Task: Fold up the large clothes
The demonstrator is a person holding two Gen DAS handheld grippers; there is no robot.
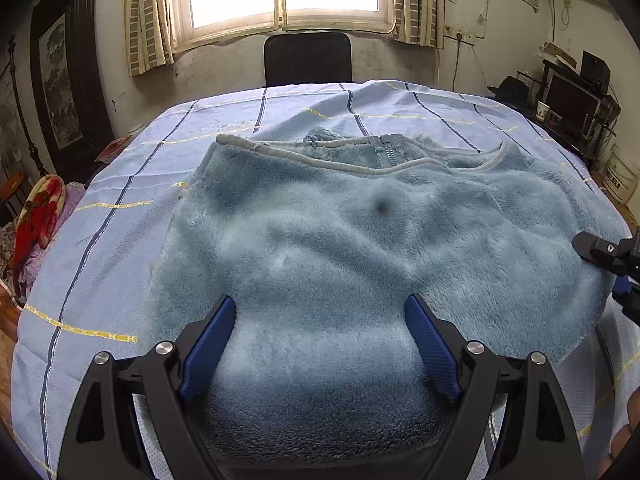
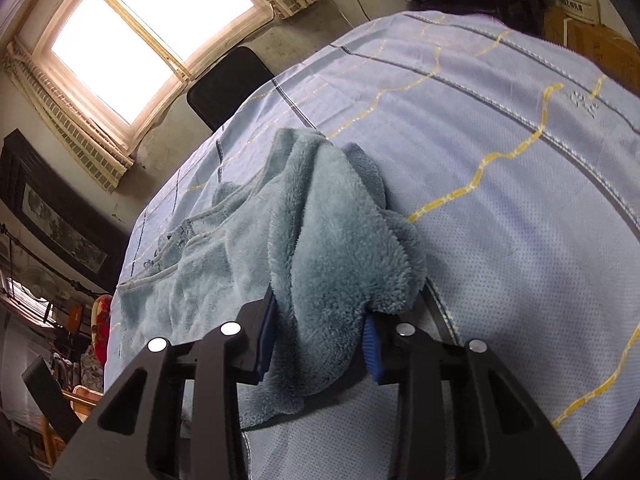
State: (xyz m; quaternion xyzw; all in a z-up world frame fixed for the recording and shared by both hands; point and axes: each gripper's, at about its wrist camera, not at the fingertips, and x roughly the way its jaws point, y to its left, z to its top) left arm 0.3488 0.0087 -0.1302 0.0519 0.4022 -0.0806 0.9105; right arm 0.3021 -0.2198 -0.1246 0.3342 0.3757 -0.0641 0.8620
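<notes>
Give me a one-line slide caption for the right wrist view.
Right gripper jaws pinch a bunched edge of the blue fleece garment above the checked sheet.

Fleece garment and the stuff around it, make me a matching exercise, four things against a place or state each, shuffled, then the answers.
Things:
1. fleece garment
2. left gripper
3. right gripper
4. black chair

States or places:
A. under the window, past the table's far edge
B. jaws wide apart over the fleece
C. spread on the blue checked sheet
D. clamped on a bunched fold of fleece

Pairs: 1-C, 2-B, 3-D, 4-A
</notes>
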